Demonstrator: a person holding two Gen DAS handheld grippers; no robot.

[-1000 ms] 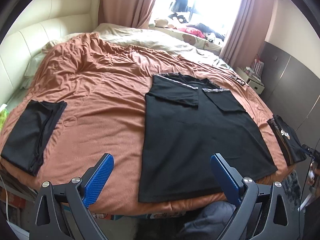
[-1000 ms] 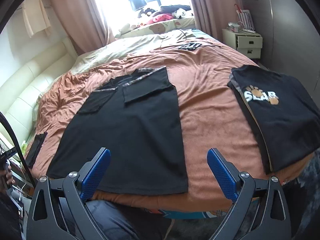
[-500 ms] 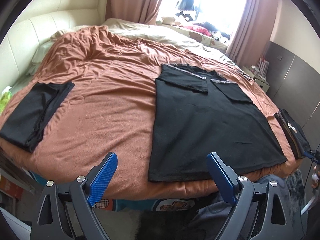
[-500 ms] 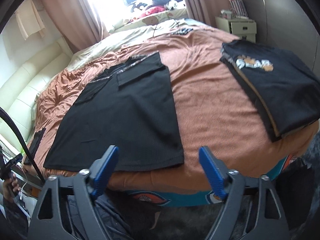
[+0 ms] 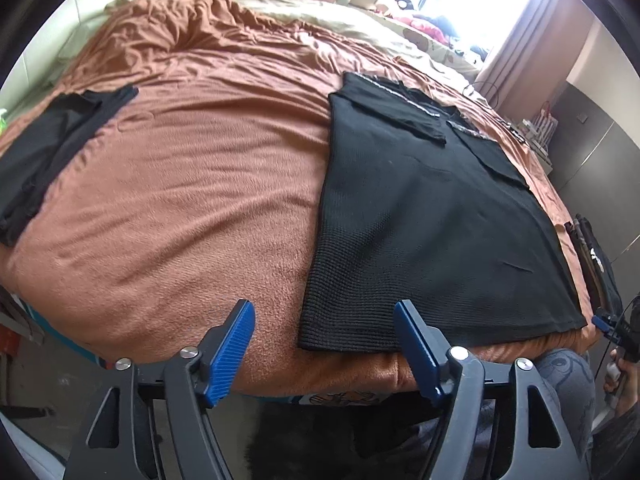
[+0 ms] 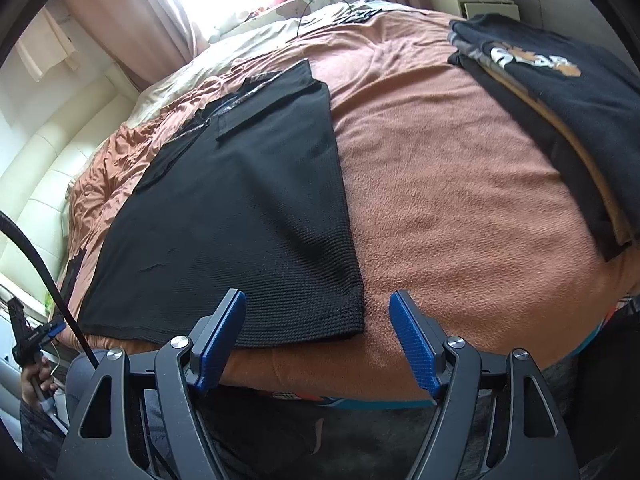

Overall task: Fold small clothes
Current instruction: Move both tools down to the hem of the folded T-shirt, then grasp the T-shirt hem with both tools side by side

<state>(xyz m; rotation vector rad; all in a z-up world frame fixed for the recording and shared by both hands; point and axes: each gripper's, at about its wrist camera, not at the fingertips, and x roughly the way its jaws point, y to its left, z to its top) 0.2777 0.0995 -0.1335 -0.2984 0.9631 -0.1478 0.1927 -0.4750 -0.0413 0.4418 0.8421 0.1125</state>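
A: Where is the garment to fold?

B: The black shirt (image 5: 432,216) lies flat on the bed (image 5: 192,184), on the brown blanket, with both sleeves folded inward over the chest. Its bottom hem reaches almost to the near edge of the bed.

A: And the left tongs (image 5: 324,334)?

B: Their blue fingers stand wide apart and hold nothing. They hover at the near edge of the bed, and the left bottom corner of the shirt lies between the two fingers in this view.

A: The right tongs (image 6: 317,320)?

B: Also wide apart and empty. In the right wrist view the right bottom corner of the shirt is between their fingers. I cannot tell if any finger touches the cloth.

A: What else is on the bed?

B: A folded black garment (image 5: 48,148) lies far to the left, well apart from the shirt. On the right side is a pile of folded shirts (image 6: 560,96); the top one is black with a white and orange print.
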